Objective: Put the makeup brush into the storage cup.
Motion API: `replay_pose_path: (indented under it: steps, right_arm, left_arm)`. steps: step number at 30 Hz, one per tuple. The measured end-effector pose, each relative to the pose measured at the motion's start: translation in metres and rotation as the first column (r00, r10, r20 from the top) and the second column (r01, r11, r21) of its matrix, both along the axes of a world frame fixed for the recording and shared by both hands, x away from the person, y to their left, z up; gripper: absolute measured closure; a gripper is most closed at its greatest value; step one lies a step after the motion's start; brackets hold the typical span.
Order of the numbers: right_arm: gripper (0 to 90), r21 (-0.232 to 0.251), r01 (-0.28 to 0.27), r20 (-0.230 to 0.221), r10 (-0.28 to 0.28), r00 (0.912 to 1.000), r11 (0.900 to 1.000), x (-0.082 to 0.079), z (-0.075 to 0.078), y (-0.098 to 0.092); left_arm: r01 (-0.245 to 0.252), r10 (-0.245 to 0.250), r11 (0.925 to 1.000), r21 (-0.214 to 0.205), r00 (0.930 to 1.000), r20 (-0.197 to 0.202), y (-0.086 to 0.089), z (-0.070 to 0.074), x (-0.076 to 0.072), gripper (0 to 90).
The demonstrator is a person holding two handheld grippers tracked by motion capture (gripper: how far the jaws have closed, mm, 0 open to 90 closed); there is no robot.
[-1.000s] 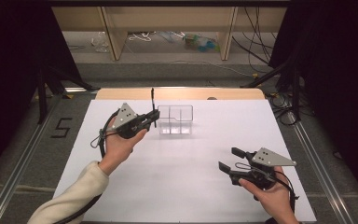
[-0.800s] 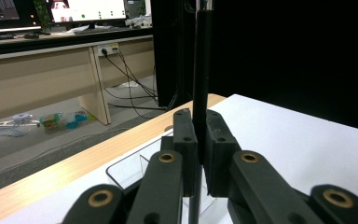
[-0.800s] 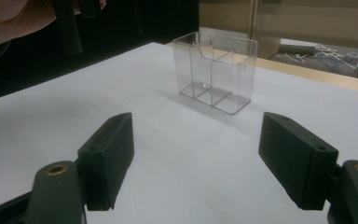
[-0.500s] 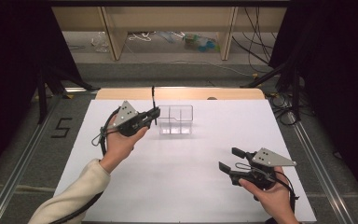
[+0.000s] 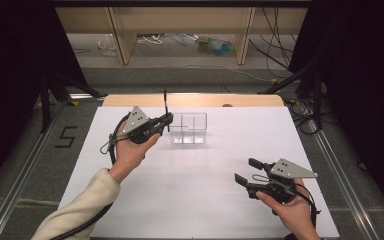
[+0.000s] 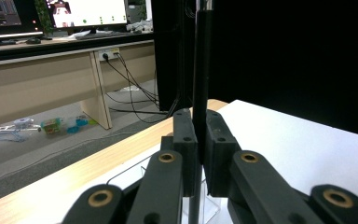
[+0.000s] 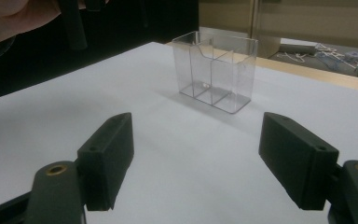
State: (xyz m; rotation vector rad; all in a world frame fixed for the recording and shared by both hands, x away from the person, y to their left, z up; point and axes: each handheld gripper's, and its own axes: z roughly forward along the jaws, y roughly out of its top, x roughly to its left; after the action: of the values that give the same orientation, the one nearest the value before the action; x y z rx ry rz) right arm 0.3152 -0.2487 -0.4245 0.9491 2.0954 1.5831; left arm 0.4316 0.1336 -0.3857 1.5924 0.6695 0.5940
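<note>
Standing upright in the left gripper [image 5: 166,121], clamped, the black pen [image 5: 165,102] sits beside the clear holder [image 5: 190,129].

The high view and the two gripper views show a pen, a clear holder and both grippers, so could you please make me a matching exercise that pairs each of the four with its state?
Things:
1. left gripper
2. right gripper
3. black pen
4. clear holder

States:
A. stands empty on the white table, with compartments
B. jaws apart, nothing between them
C. held upright, beside the holder's left end
D. jaws closed on a thin dark stick

Pairs: 1-D, 2-B, 3-C, 4-A
</note>
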Motion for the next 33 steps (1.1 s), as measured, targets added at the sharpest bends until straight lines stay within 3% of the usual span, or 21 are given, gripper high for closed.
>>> replay_pose_path:
  steps: [33]
  right_arm:
    - [27.2,-0.011,-0.002,-0.001,0.002,1.0000,0.9999,0.000,0.000,0.000]
  left_arm:
    - [-0.004,0.004,1.0000,-0.006,1.0000,0.004,-0.004,0.002,0.012,84.9]
